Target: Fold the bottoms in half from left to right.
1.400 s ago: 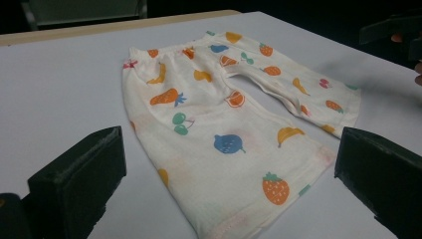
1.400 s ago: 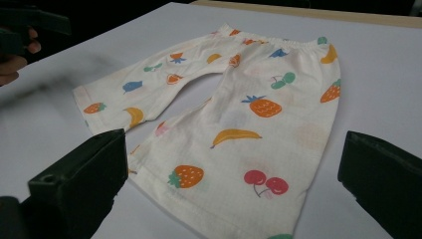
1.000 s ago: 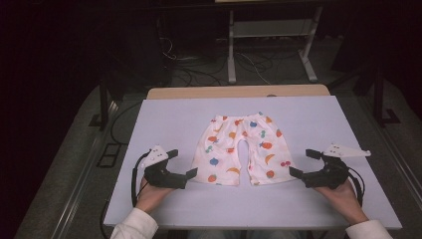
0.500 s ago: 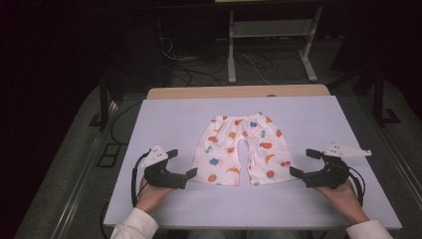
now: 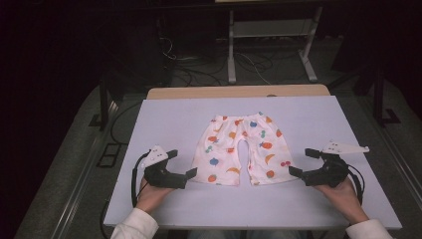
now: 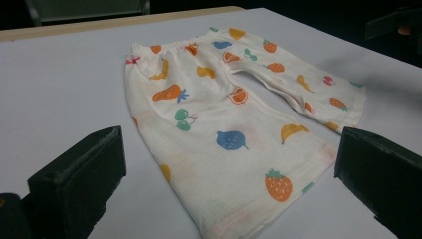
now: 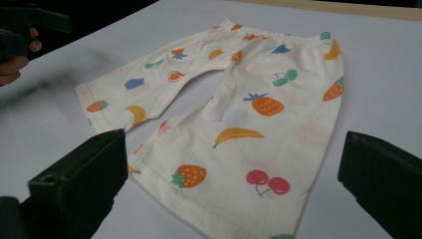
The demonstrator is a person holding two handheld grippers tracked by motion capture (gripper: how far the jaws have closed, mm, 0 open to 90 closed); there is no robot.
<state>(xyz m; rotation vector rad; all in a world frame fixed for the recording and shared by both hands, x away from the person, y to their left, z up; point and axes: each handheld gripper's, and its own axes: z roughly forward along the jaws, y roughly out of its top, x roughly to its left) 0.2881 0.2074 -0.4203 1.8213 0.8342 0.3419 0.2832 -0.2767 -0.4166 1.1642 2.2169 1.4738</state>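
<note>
Left tongs (image 5: 181, 163): held low at the near left, jaws spread wide apart, pointing right and slightly far.
Left hand (image 5: 149, 191): grips the tongs from the near side, white sleeve at the wrist.
Right tongs (image 5: 302, 162): held low at the near right, jaws spread wide, pointing left.
Right hand (image 5: 343, 191): wraps the tongs from the near side, forearm angled in from the near right.

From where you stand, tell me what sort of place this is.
Probably a lab or workshop set up for recording, not a home. A plain pale table stands on a dark floor, loose cables trail behind it by a metal stand, and only fruit-print shorts lie on it.
</note>
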